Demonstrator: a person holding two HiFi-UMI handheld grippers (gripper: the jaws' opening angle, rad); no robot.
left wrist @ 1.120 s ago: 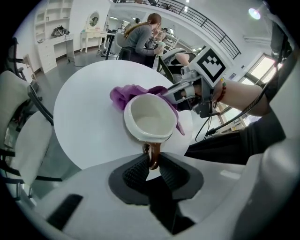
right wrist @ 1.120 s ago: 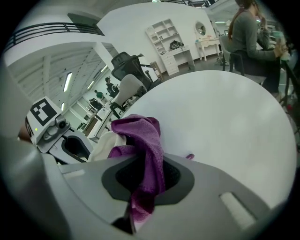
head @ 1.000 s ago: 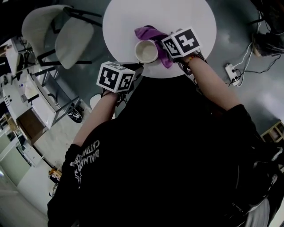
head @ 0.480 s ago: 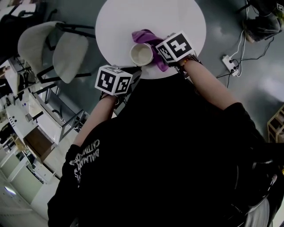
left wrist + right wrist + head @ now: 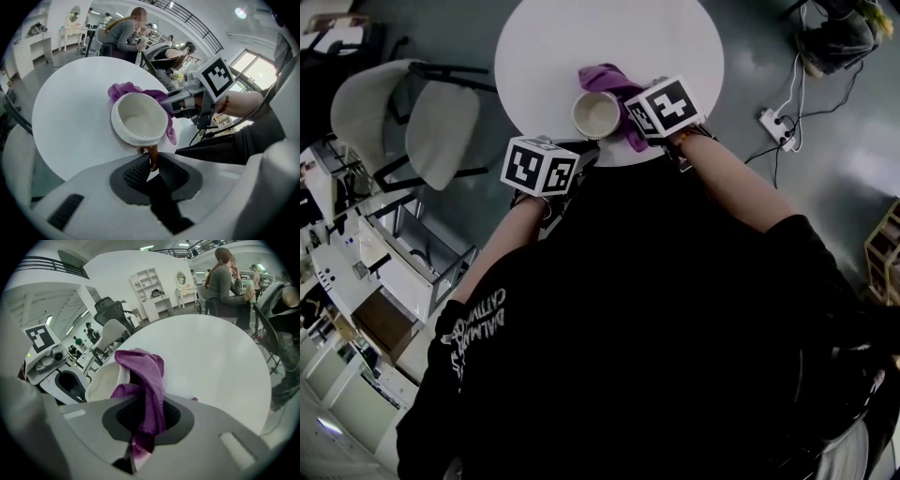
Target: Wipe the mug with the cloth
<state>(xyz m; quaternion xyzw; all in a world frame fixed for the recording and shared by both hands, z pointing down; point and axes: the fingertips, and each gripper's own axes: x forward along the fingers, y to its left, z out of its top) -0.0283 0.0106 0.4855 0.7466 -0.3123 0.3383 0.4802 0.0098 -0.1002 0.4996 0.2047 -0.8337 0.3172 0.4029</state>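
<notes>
A white mug [image 5: 139, 117] with a brown handle [image 5: 152, 153] stands near the front edge of the round white table [image 5: 553, 47]. My left gripper [image 5: 153, 161] is shut on that handle; its jaws have just been closing with the handle between them. My right gripper [image 5: 147, 416] is shut on a purple cloth [image 5: 146, 373], which bunches up against the mug's [image 5: 105, 378] right side and over its far rim. In the head view the mug [image 5: 595, 114] sits between both marker cubes, the cloth [image 5: 614, 86] behind and right of it.
A white chair [image 5: 403, 112] stands left of the table. A power strip with cables [image 5: 769, 127] lies on the floor at the right. Desks and shelving [image 5: 356, 253] fill the lower left. People sit beyond the table [image 5: 124, 30].
The right gripper with the cloth has slid a little toward the table's near edge along the mug's side. The head view has shifted slightly. The left gripper has stayed at the handle.
</notes>
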